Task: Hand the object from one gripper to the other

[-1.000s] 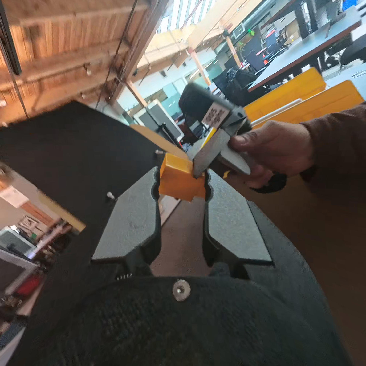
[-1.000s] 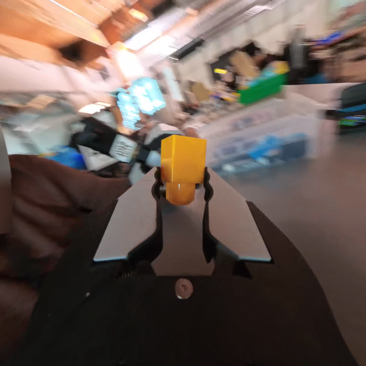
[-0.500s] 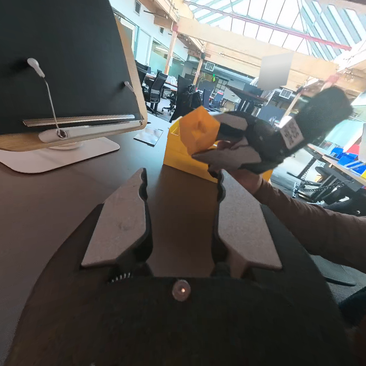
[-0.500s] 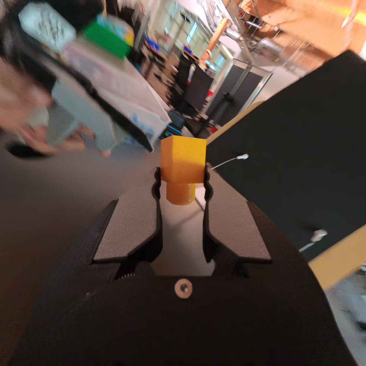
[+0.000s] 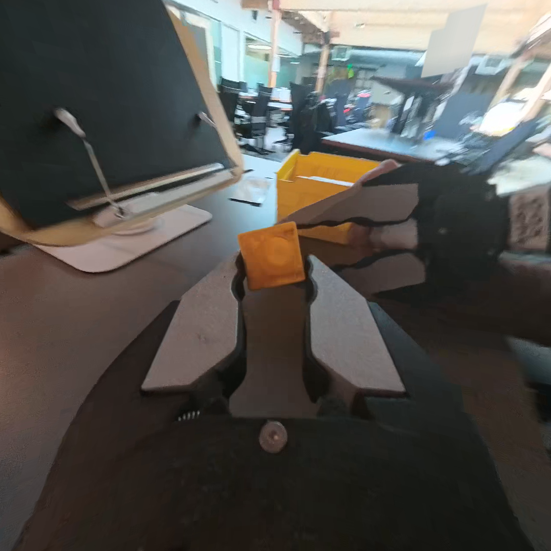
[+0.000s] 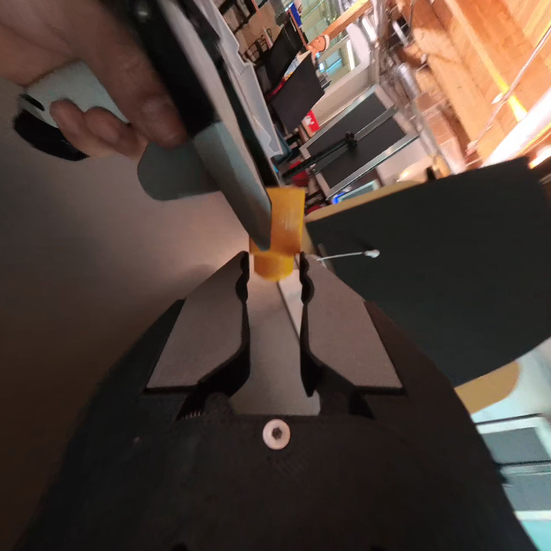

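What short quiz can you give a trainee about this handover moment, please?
1. True or false: the orange block lies inside the yellow bin.
2. Which claw grips the block's square body?
3. In the left wrist view, what stands at the upper left? A) a black board on a white stand B) a red cup C) a green bottle

Key: 1 false; 2 the left claw; 3 A, the black board.

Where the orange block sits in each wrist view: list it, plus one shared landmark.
Left wrist view: orange block at centre, between this gripper's fingertips.
Right wrist view: orange block just above centre, beyond this gripper's tips, partly behind the other gripper's finger.
Shared landmark: the black board with wire clips.
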